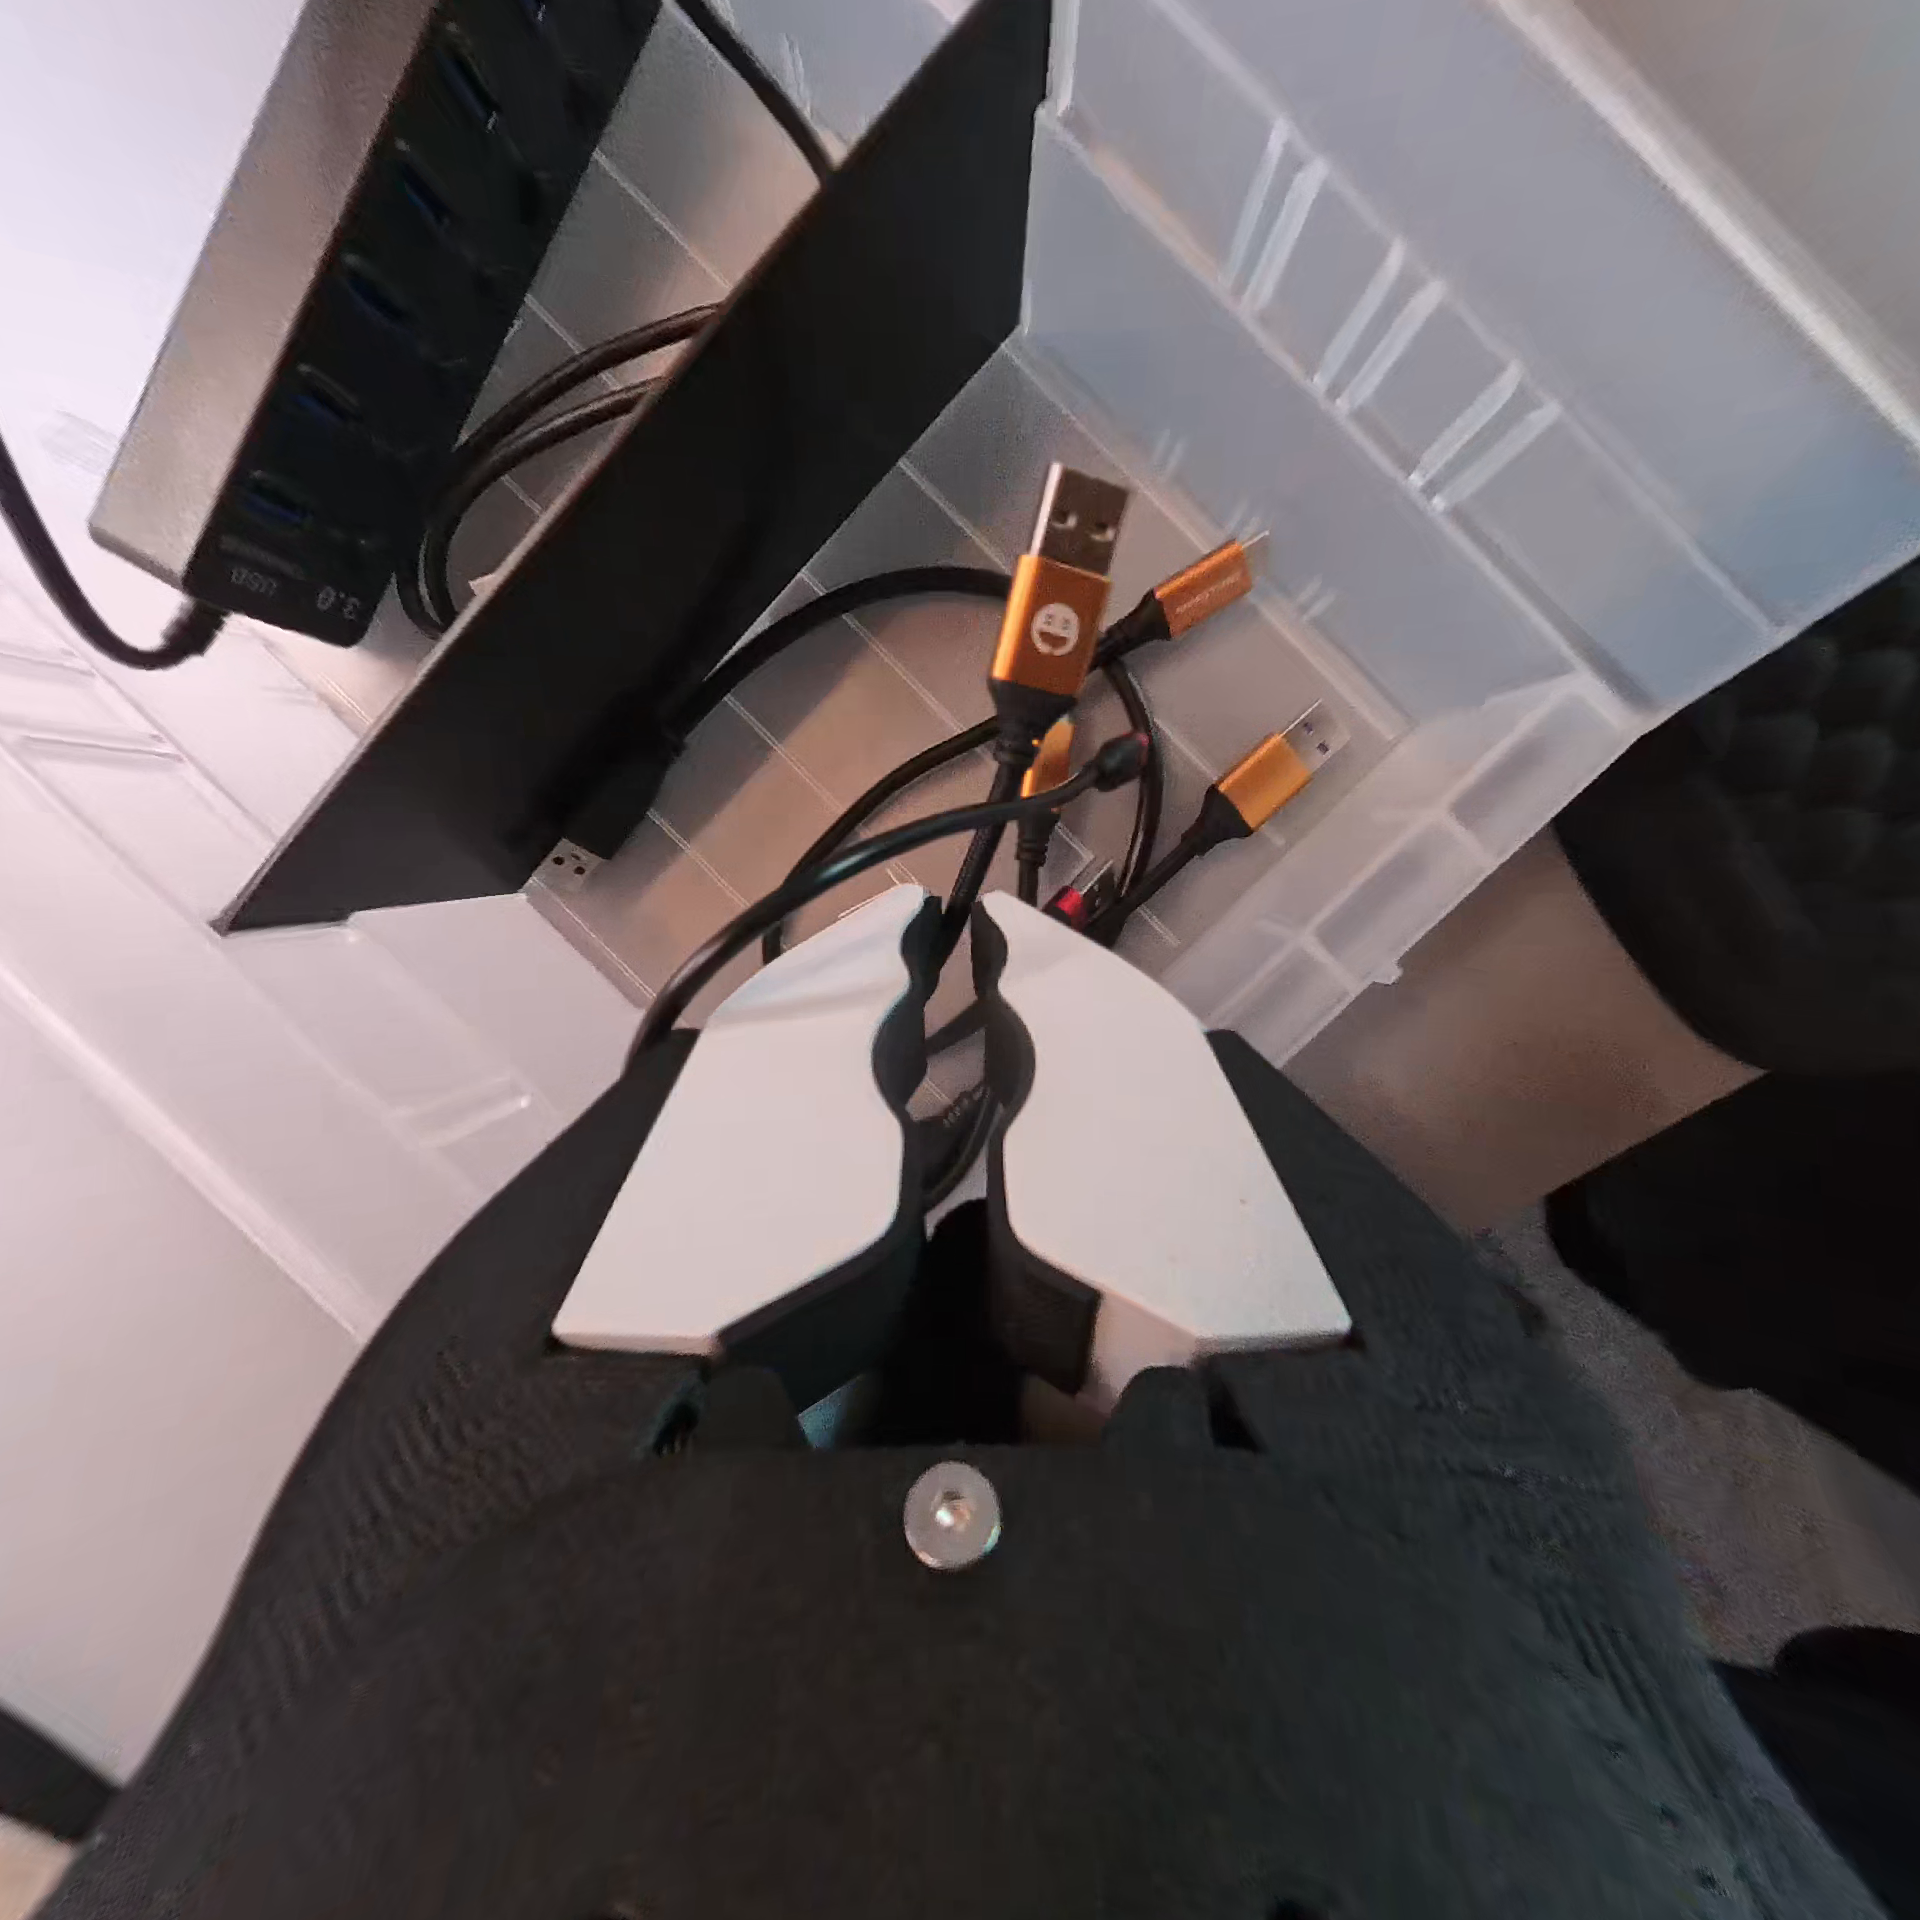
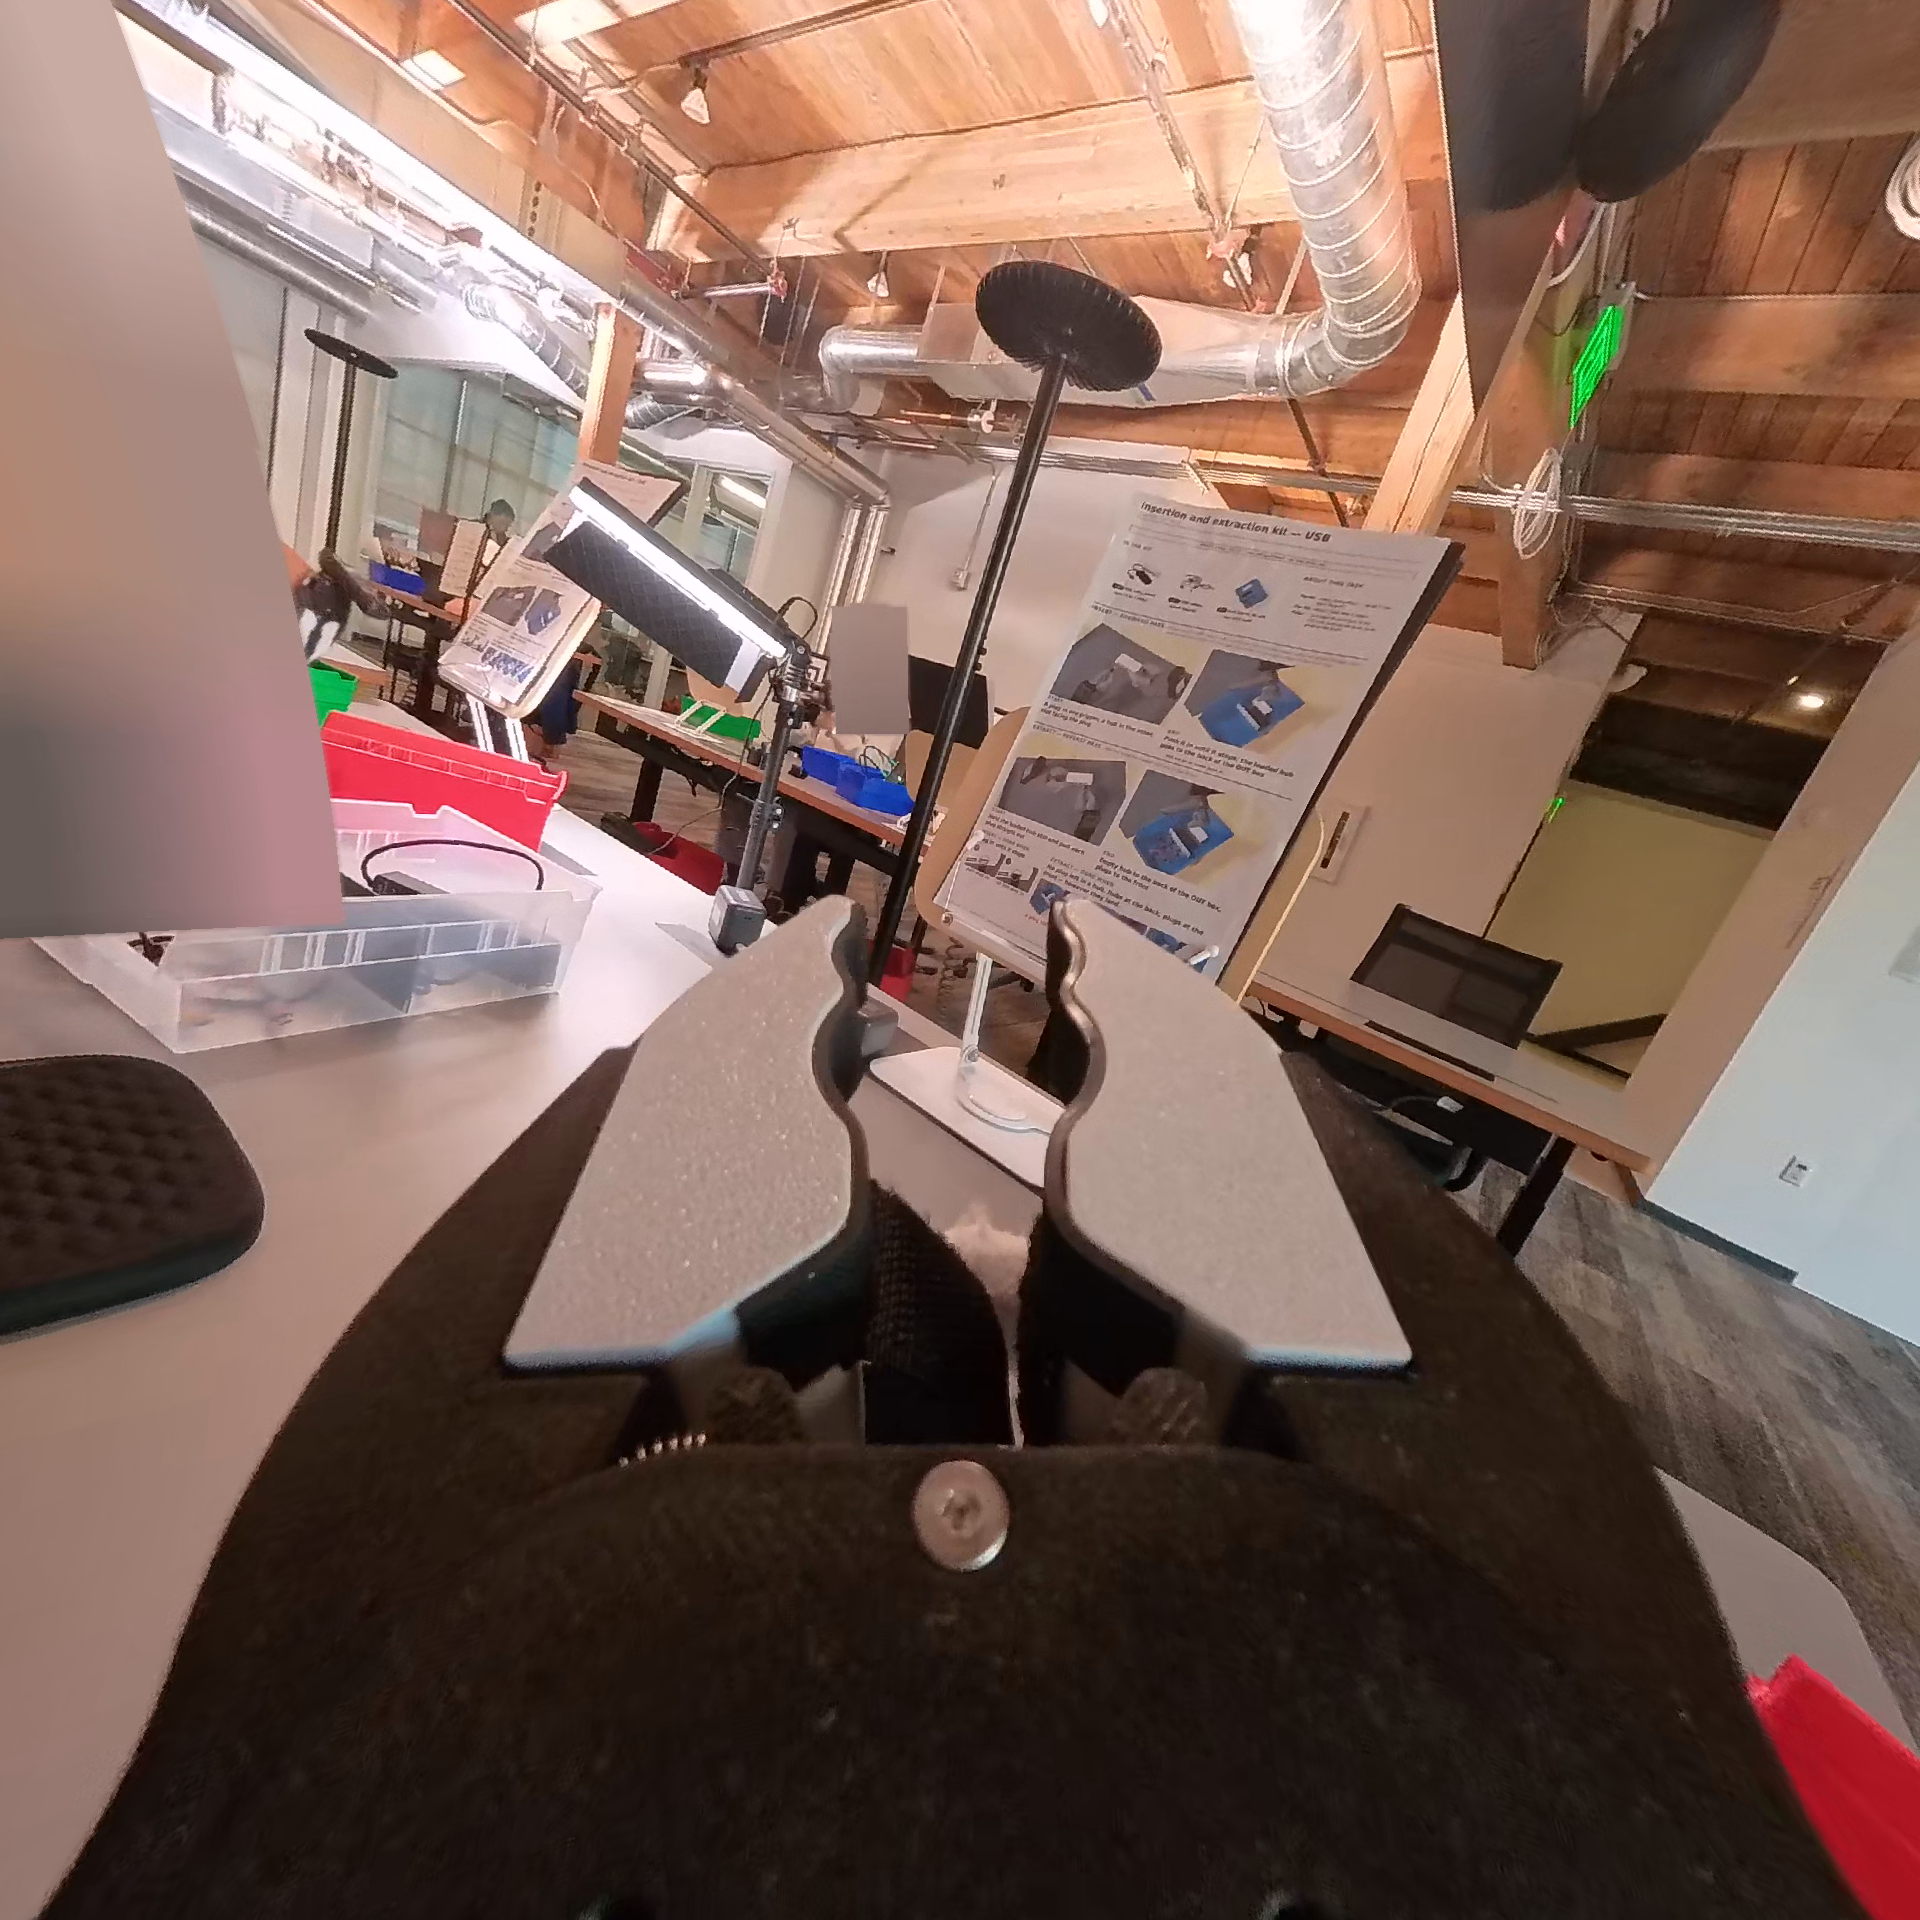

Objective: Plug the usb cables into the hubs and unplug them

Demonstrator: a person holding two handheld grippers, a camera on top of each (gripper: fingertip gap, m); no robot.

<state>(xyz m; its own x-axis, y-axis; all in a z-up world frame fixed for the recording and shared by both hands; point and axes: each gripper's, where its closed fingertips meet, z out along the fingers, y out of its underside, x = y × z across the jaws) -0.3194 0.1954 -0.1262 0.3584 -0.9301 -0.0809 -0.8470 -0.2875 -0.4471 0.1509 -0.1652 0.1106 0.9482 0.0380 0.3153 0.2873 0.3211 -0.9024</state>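
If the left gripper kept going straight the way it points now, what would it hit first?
Probably the clear plastic divided bin behind the orange-sleeved USB cable that the left gripper holds; depth is unclear.

USB hub (image 1: 343, 301) left of divider panel (image 1: 665, 499), loose cables (image 1: 1132, 748) right, inside clear bin (image 1: 1507, 436)

Bright, even light fills the room. A lit panel lamp (image 2: 665, 608) glows white above the benches. Straight edges bow near both pictures' borders. The USB hub (image 1: 343, 301) and clear bin (image 1: 1455, 416) smear softly, slightly blurred.
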